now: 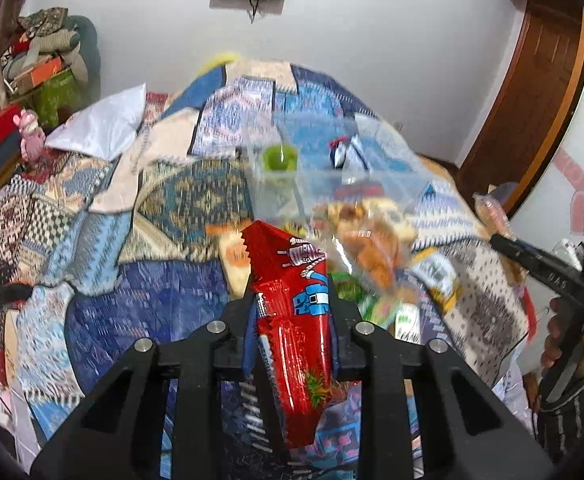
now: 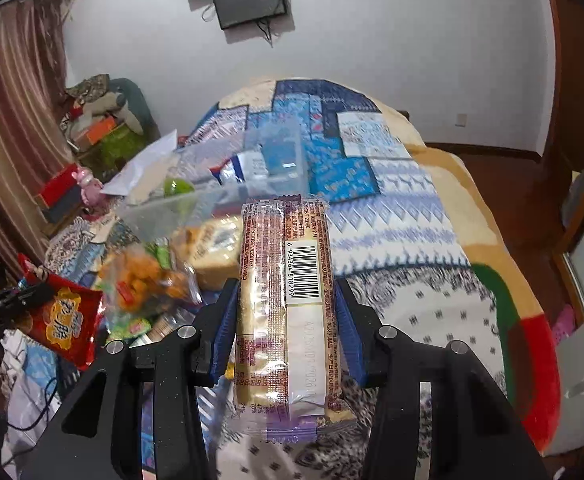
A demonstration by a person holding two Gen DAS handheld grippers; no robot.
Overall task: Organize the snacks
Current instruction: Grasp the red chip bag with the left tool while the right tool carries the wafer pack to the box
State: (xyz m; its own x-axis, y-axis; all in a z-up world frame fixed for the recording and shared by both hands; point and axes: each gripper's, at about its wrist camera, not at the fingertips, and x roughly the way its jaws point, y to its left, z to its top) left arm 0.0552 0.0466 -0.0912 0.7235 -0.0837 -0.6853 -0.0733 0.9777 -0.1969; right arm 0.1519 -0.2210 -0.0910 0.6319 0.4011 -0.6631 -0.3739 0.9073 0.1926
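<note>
My left gripper [image 1: 292, 304] is shut on a red snack packet [image 1: 295, 320] with a blue cartoon figure, lifted above the patterned bed cover. My right gripper [image 2: 288, 312] is shut on a long pale biscuit pack [image 2: 288, 320] with a barcode, which stands up between the blue pads. In the right wrist view the red snack packet [image 2: 62, 320] shows at the far left with the left gripper's black fingers [image 2: 8, 304] on it. A heap of loose snacks [image 1: 371, 248] lies on the bed ahead of both grippers. Behind it stands a clear plastic box [image 1: 315, 176] with a green item and a blue-white packet inside.
A patterned blanket [image 2: 391, 216] covers the bed. A white plastic bag [image 1: 104, 128] lies at its left. Boxes and a pile of clothes [image 1: 48, 64] stand by the curtain on the left. A wooden door [image 1: 539, 92] is at the right. A person's hand [image 1: 567, 344] holds the right gripper.
</note>
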